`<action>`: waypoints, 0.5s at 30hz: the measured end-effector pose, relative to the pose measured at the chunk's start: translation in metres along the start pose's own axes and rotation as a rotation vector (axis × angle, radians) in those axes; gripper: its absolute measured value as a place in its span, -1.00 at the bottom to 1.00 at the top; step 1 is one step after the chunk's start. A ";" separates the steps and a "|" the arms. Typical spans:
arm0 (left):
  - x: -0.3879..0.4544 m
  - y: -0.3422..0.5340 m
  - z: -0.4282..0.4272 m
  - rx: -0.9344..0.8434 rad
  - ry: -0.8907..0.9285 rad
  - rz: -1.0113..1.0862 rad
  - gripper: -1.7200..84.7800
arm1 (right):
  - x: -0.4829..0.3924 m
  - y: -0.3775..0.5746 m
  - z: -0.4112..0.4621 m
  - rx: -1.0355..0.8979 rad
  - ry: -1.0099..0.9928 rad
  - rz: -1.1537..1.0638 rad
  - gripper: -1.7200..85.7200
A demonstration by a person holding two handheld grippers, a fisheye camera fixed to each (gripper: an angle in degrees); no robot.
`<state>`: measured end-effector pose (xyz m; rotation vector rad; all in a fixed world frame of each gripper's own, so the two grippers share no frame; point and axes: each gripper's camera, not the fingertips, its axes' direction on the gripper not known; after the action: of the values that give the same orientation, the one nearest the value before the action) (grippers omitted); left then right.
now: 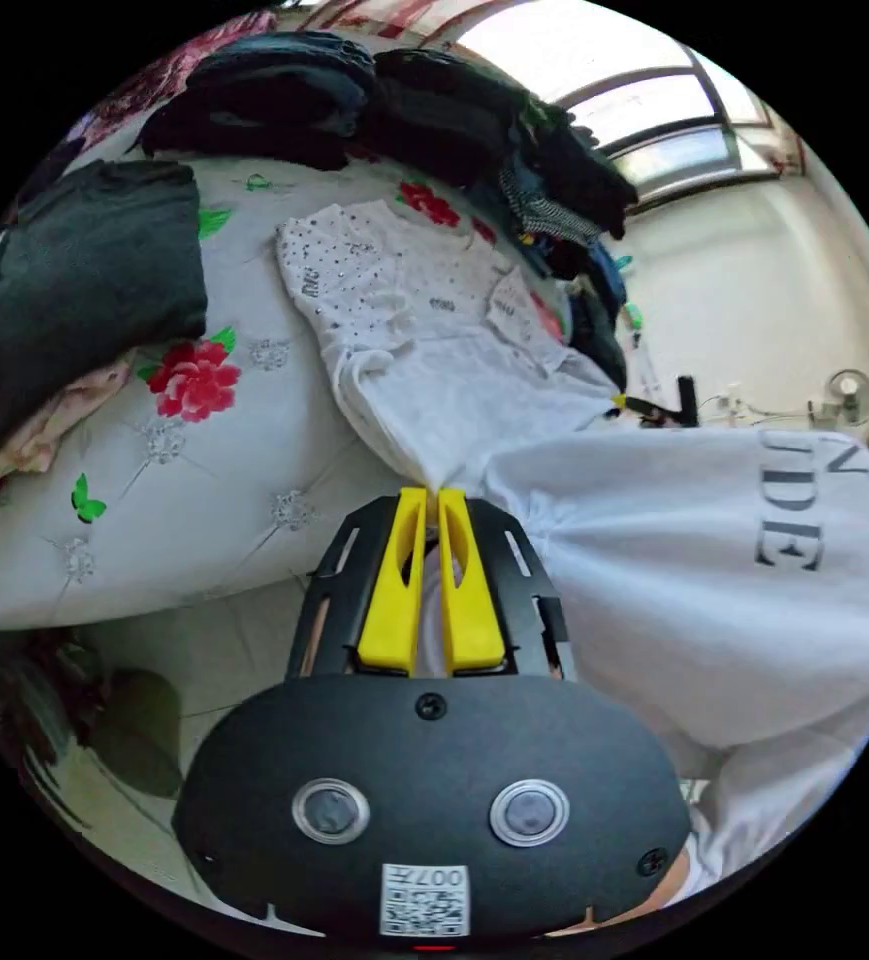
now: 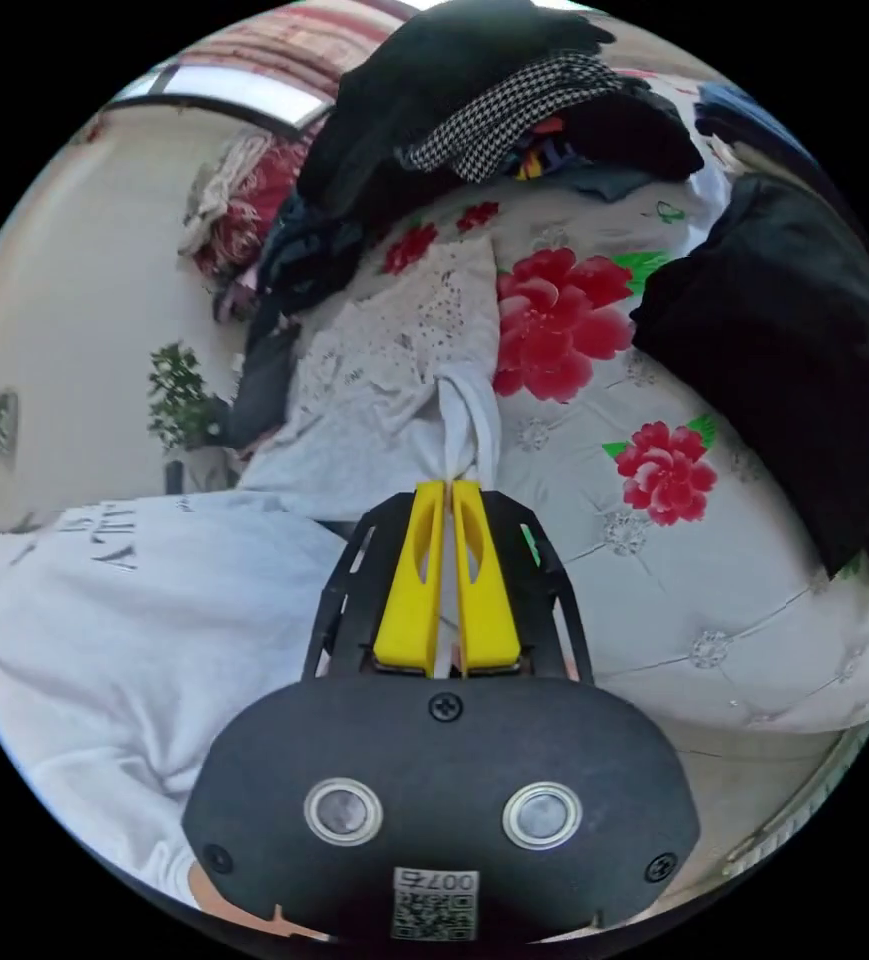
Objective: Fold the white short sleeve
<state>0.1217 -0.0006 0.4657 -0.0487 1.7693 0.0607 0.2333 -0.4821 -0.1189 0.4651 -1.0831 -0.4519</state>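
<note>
A white short-sleeve top [image 1: 424, 330] with small studs lies spread on a flower-print bed, its lower hem pulled off the bed's edge toward me. My left gripper [image 1: 434, 495] is shut on one bunched hem corner, cloth running between the yellow jaws. In the right gripper view the same top [image 2: 394, 380] stretches away across the bed, and my right gripper [image 2: 449, 485] is shut on the other hem corner. The person's white printed shirt [image 1: 734, 580] hangs close beside both grippers.
Dark folded clothes [image 1: 84, 280] and a heap of dark garments [image 1: 424, 100] lie on the bed [image 1: 214, 470] around the top. A black pile [image 2: 794, 370] sits on the bed in the right gripper view. Tiled floor [image 1: 214, 650] lies below the bed's edge.
</note>
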 end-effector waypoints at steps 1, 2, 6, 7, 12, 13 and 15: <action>-0.006 -0.002 -0.009 0.013 0.074 -0.002 -0.97 | 0.003 0.000 -0.006 0.014 -0.039 0.014 -0.96; -0.017 -0.009 -0.026 0.039 0.181 -0.008 -0.97 | 0.008 -0.003 -0.018 0.046 -0.106 0.028 -0.96; -0.057 -0.057 -0.065 0.093 0.287 -0.050 -0.97 | 0.012 -0.042 -0.050 0.125 -0.254 0.012 -0.96; -0.063 -0.067 -0.070 0.105 0.301 -0.059 -0.96 | 0.012 -0.051 -0.054 0.142 -0.274 0.006 -0.96; -0.119 -0.173 -0.099 0.313 0.236 -0.224 -0.83 | 0.005 -0.152 -0.063 0.300 -0.337 0.001 -0.92; -0.125 -0.184 -0.098 0.333 0.212 -0.256 -0.81 | 0.004 -0.162 -0.061 0.328 -0.319 0.004 -0.91; -0.143 -0.209 -0.094 0.423 0.121 -0.375 -0.77 | 0.005 -0.192 -0.045 0.388 -0.244 0.028 -0.87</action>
<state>0.0722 -0.2154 0.6216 -0.0779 1.8328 -0.5964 0.2531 -0.6360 -0.2413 0.7489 -1.4201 -0.2765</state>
